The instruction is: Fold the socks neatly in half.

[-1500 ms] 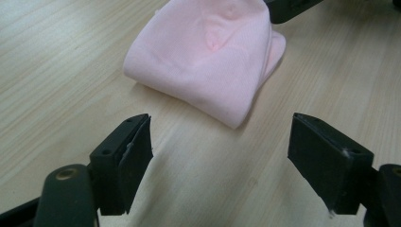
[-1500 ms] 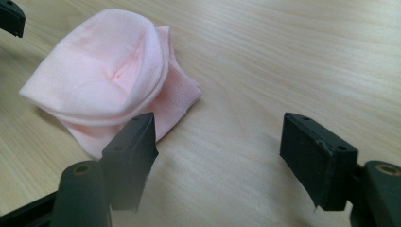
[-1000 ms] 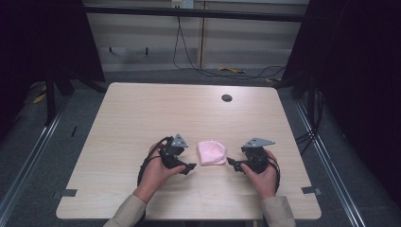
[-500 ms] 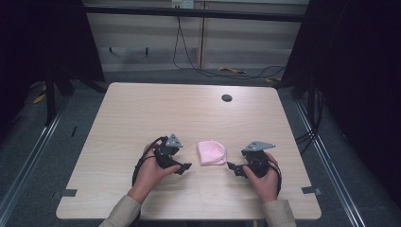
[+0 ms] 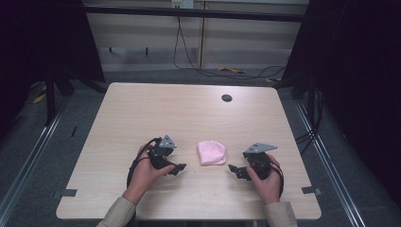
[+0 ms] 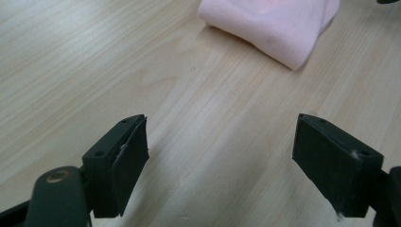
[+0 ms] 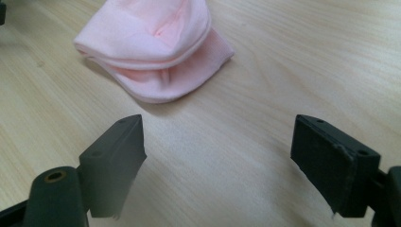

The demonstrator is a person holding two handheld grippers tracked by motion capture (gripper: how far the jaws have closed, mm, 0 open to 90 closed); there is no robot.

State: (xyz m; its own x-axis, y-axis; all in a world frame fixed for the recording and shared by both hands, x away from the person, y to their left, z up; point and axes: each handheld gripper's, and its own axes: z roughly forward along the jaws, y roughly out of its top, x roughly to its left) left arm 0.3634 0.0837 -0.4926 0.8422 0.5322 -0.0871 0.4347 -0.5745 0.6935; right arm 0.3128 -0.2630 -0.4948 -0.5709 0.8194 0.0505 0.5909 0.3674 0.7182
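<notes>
Folded pink cloth [image 5: 211,152] lies between 2 open tools, untouched.

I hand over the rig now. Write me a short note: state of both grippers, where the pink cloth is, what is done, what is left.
Left gripper: open, nothing between the jaws, resting low by the table, apart from the cloth.
Right gripper: open, empty, on the other side of the cloth, also apart from it.
Pink cloth: folded into a small bundle, lying between the two grippers near the front of the table.
Done: the cloth already lies folded; neither gripper touches it.
Left: probably only to finish or move the bundle; from the pictures I cannot tell which.
</notes>
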